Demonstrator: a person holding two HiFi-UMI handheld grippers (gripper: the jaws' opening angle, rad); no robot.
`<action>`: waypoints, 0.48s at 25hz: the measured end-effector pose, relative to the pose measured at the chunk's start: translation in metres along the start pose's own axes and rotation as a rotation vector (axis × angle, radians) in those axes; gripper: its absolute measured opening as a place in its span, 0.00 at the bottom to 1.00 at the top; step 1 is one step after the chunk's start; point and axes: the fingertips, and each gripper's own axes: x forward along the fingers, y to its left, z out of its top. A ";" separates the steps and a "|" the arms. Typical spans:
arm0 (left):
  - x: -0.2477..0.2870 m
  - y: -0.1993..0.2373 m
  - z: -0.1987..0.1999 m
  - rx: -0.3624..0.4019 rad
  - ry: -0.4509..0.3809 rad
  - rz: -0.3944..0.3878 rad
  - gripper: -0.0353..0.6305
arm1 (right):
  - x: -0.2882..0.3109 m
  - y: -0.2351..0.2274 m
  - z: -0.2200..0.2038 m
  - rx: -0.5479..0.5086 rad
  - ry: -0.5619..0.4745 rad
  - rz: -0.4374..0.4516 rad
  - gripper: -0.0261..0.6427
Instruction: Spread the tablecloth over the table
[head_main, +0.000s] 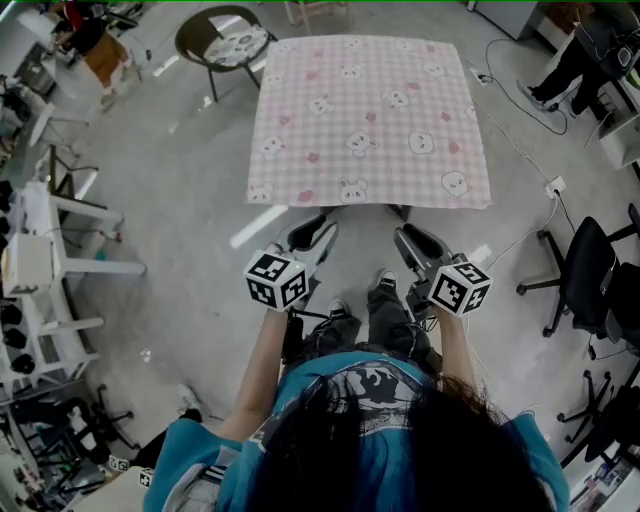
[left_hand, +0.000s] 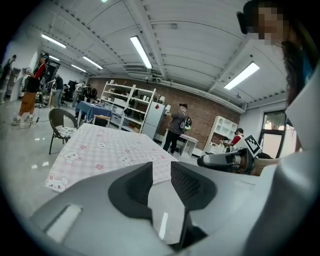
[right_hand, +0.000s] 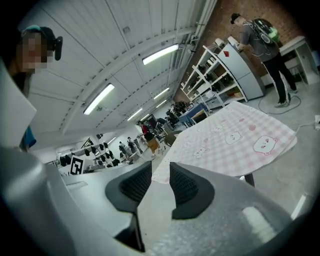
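Head view: pink tablecloth (head_main: 368, 120) lies flat. Left gripper (head_main: 313, 228) and right gripper (head_main: 412, 236) are both parted and empty, just short of its near edge, with bare floor (head_main: 180, 200) alongside.

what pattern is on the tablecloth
The tablecloth is pink-and-white check with white bear faces; clearest in the head view.

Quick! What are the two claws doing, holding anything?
Left claw: open, holding nothing.
Right claw: open, holding nothing.
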 end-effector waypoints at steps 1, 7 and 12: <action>-0.005 -0.005 0.001 0.019 -0.007 -0.016 0.24 | -0.002 0.009 -0.002 -0.033 -0.005 0.001 0.20; -0.036 -0.036 0.006 0.137 -0.063 -0.118 0.20 | -0.015 0.057 -0.014 -0.155 -0.053 0.017 0.18; -0.050 -0.053 -0.001 0.195 -0.067 -0.157 0.17 | -0.023 0.076 -0.026 -0.237 -0.067 0.004 0.15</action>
